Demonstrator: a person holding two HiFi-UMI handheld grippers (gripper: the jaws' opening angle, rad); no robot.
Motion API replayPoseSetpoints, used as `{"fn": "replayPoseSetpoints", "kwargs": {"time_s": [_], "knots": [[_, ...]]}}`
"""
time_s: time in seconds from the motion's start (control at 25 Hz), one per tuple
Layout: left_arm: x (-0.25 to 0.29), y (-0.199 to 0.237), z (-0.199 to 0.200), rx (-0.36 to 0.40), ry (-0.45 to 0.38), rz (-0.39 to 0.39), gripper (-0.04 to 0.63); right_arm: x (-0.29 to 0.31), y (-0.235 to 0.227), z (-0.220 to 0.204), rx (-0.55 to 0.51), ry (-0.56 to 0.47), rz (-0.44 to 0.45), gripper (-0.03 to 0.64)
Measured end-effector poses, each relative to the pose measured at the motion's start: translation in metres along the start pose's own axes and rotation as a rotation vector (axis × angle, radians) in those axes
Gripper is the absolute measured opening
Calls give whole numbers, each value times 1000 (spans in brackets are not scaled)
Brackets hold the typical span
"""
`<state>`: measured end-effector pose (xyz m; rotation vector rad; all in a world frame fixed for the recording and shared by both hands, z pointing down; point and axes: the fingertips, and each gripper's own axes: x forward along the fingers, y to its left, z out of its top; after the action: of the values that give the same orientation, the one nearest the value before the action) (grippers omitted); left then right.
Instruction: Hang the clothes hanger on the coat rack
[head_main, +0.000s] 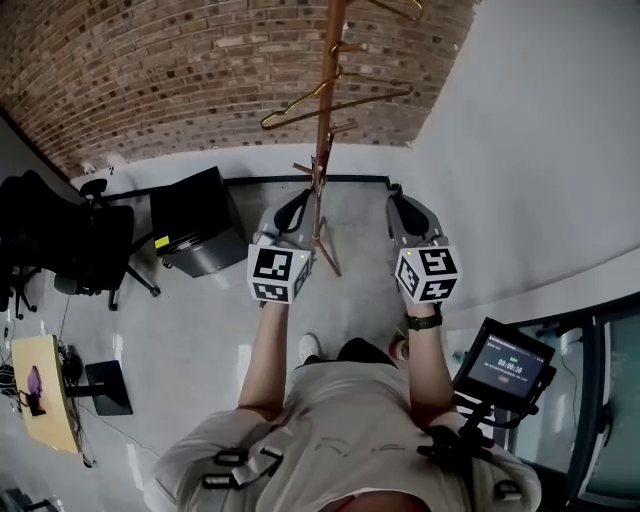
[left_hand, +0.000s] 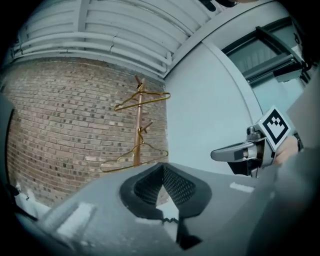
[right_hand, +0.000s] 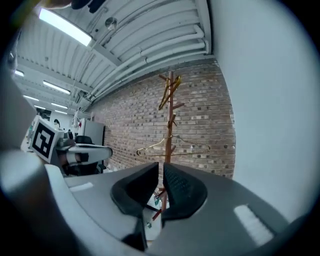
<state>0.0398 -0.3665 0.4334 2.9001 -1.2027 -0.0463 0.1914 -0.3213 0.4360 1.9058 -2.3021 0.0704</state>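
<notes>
The wooden coat rack (head_main: 325, 130) stands before the brick wall, straight ahead of both grippers. A gold wire hanger (head_main: 335, 100) hangs from one of its pegs. In the left gripper view the rack (left_hand: 136, 130) carries an upper hanger (left_hand: 142, 101) and a lower hanger (left_hand: 135, 157). The right gripper view shows the same rack (right_hand: 170, 125) with the lower hanger (right_hand: 172, 146). My left gripper (head_main: 298, 205) (left_hand: 163, 170) is shut and holds nothing. My right gripper (head_main: 402, 207) (right_hand: 160, 180) is shut to a thin slit, also with nothing in it. Both point level at the rack, well short of it.
A black cabinet (head_main: 195, 235) and an office chair (head_main: 70, 240) stand to the left. A screen on a stand (head_main: 505, 365) is at my right side. A white wall (head_main: 540, 150) runs along the right of the rack.
</notes>
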Motion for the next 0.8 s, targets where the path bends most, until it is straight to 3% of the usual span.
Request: {"fn": "replayPoseSetpoints", "kwargs": {"time_s": [0.08, 0.2, 0.32, 0.44, 0.64, 0.8], "knots": [[-6, -25, 8, 26, -21, -18, 0, -16, 1, 6, 17, -53, 7, 6], [-27, -64, 24, 84, -46, -34, 0, -53, 2, 12, 45, -99, 0, 6], [-56, -100, 37, 65, -58, -19, 0, -102, 18, 18, 107, -127, 32, 6], [-97, -156, 47, 45, -78, -9, 0, -172, 33, 24, 71, -179, 20, 6], [-162, -259, 34, 30, -48, 27, 0, -251, 19, -30, 75, -51, 4, 6], [-213, -305, 55, 13, -75, -12, 0, -319, 46, -5, 49, -81, 44, 6]]}}
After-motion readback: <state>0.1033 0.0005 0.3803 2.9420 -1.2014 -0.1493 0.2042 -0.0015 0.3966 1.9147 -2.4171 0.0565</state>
